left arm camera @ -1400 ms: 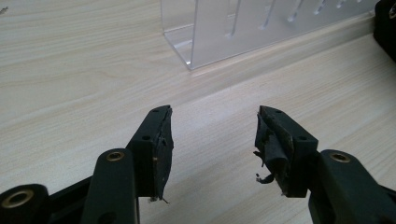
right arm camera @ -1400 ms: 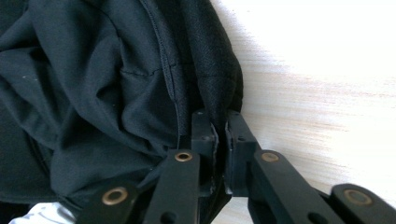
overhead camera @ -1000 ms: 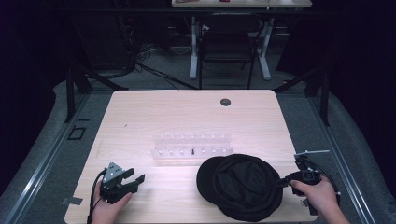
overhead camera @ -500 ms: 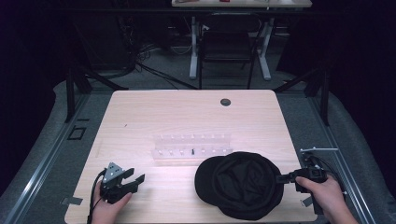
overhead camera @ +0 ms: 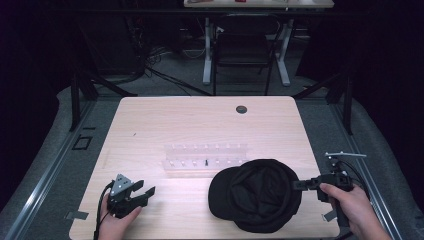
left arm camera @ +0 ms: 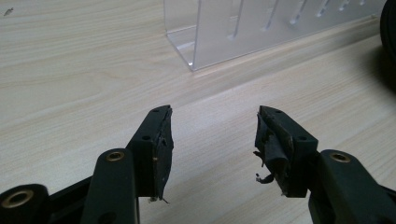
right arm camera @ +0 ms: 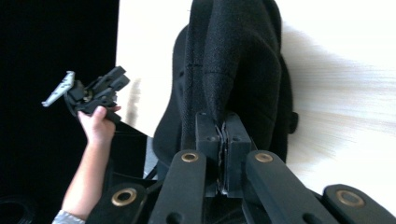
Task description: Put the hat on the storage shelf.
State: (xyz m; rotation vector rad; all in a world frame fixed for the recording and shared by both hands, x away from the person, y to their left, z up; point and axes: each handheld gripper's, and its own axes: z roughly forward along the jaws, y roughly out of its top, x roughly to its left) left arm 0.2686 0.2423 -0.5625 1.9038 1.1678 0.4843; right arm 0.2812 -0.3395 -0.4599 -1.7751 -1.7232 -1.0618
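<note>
A clear plastic rack (overhead camera: 206, 158) with rows of small slots lies near the middle of the pale wooden tabletop (overhead camera: 190, 122). A round dark grommet (overhead camera: 241, 109) sits toward the far edge. Beyond the tabletop stands a dark chair (overhead camera: 243, 47).

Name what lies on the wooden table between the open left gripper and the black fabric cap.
Nothing: in the high view the light wooden table is bare between the left gripper and the black fabric cap. The clear plastic rack stands farther back.

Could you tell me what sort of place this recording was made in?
Probably a lab or workshop: a bare wooden table on a dark floor with trailing cables, and another desk's legs and a chair behind.
</note>
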